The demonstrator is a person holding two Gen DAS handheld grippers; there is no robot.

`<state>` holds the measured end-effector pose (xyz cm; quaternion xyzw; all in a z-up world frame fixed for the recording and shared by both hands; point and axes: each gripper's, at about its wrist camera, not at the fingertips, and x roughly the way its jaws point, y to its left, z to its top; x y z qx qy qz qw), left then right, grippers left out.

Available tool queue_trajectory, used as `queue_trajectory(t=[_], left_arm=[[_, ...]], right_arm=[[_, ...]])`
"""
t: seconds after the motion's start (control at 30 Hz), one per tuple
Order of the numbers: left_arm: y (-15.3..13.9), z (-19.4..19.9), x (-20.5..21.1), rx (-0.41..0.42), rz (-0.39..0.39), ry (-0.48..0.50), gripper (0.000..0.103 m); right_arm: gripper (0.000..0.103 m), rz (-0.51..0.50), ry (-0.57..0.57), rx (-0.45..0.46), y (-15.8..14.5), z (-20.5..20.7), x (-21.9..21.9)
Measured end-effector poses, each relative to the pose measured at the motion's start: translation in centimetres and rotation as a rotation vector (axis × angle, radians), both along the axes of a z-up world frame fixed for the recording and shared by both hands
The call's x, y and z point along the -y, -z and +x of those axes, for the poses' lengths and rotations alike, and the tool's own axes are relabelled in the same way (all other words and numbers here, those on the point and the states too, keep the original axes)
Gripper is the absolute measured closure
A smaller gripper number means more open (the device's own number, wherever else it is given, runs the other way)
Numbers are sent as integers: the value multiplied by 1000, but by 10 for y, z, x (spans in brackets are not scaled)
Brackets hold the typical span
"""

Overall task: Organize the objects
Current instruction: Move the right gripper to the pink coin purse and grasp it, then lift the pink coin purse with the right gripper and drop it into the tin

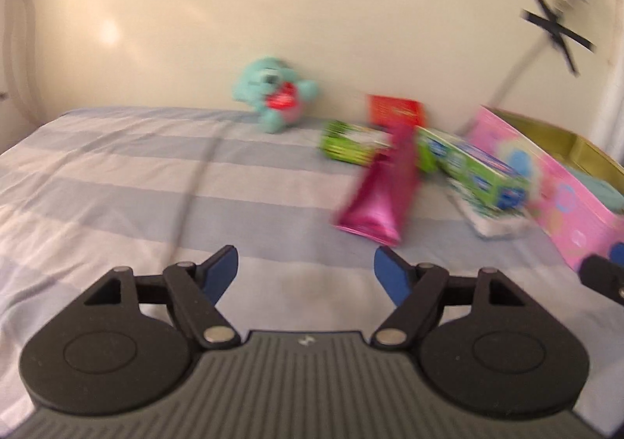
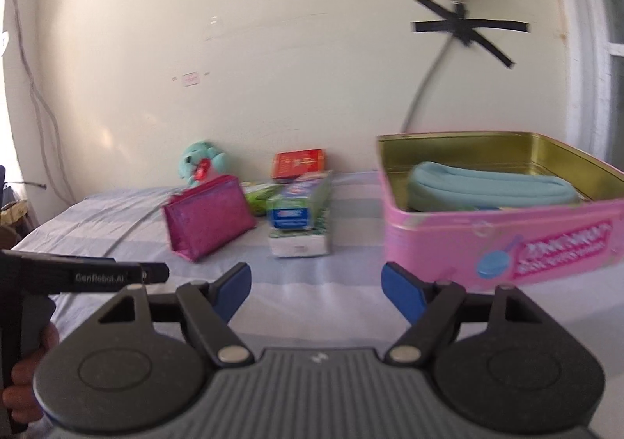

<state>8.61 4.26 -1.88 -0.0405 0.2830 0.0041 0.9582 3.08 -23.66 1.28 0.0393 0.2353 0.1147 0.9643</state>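
**Soft pouch, stiff cartons — nothing held**

Magenta and glittery, the pouch (image 2: 208,215) sits left of centre on the bed (image 2: 117,216), near the green cartons (image 2: 300,205). It looks light and floppy — best pinched along its upper edge. The pink tin (image 2: 503,244) at right holds a teal case (image 2: 491,187). Both the left gripper (image 1: 306,271) and right gripper (image 2: 316,289) have fingers spread, empty. "GenRobot.AI" reads at lower left.

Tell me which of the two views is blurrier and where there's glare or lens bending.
Left wrist view: heavier motion blur, smearing the shiny magenta zip pouch and the green-and-blue cardboard box; soft glare spot on the cream wall. Right wrist view: sharper, though the lettering on the pink metal tin is smeared; fisheye bows the wall edges in both.
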Motion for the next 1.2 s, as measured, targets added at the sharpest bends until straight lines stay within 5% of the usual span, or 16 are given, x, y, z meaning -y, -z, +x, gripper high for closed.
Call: queue_trajectory(t=[0.23, 0.5, 0.57, 0.63, 0.77, 1.03, 1.2], left_arm=[[9, 12, -49, -11, -155, -219, 24], [9, 10, -49, -4, -149, -211, 24], [10, 11, -50, -7, -148, -207, 24], [10, 11, -52, -8, -156, -208, 24], [10, 10, -51, -8, -156, -208, 24], [8, 5, -45, 27, -131, -155, 23], [4, -2, -29, 70, -125, -32, 19]], right_arm=[[30, -64, -162, 10, -9, 45, -70], [37, -208, -238, -33, 9, 96, -140], [46, -219, -233, -31, 10, 104, -147], [73, -229, -221, -44, 12, 111, -150], [89, -246, -171, -38, 13, 106, -140], [89, -219, -289, -35, 8, 33, -74], [89, -206, -350, -33, 4, -16, -6]])
